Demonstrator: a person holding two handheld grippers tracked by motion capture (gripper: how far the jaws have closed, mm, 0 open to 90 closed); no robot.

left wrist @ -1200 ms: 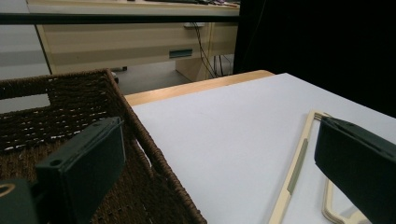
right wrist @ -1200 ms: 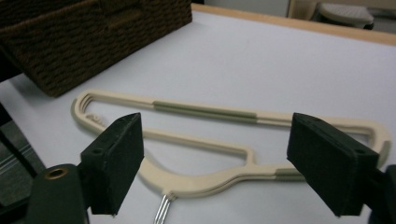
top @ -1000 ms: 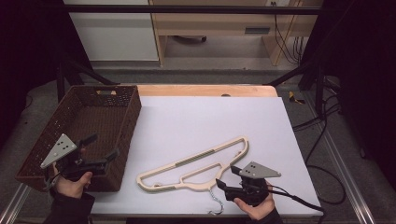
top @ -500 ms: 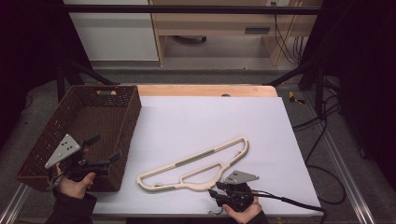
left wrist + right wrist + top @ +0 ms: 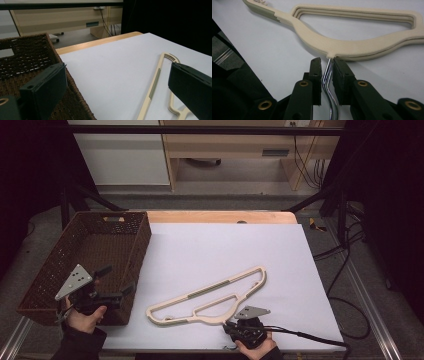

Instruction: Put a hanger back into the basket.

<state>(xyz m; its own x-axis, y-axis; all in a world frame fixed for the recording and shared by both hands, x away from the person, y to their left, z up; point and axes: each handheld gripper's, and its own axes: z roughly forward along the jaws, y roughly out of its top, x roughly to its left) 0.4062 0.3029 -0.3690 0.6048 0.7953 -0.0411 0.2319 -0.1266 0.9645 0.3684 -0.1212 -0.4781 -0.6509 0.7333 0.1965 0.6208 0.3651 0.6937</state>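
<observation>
Gripping the metal hook (image 5: 329, 82) squarely near its root keeps the cream hanger (image 5: 210, 296) from swinging when lifted off the tabletop (image 5: 225, 250). The right gripper (image 5: 327, 62) has just been closing, its fingers almost pinching the hook; a second ago it hovered higher and wider. The left gripper (image 5: 112, 282) waits open beside the basket (image 5: 60, 255).

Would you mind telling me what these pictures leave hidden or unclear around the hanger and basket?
- Hook of the hanger: in the right gripper view its curl runs off the bottom edge; in the high view the right gripper covers it.
- Grip: whether the pads press the wire or only flank it is unclear.
- Basket: near inner wall hidden behind the left gripper.
</observation>
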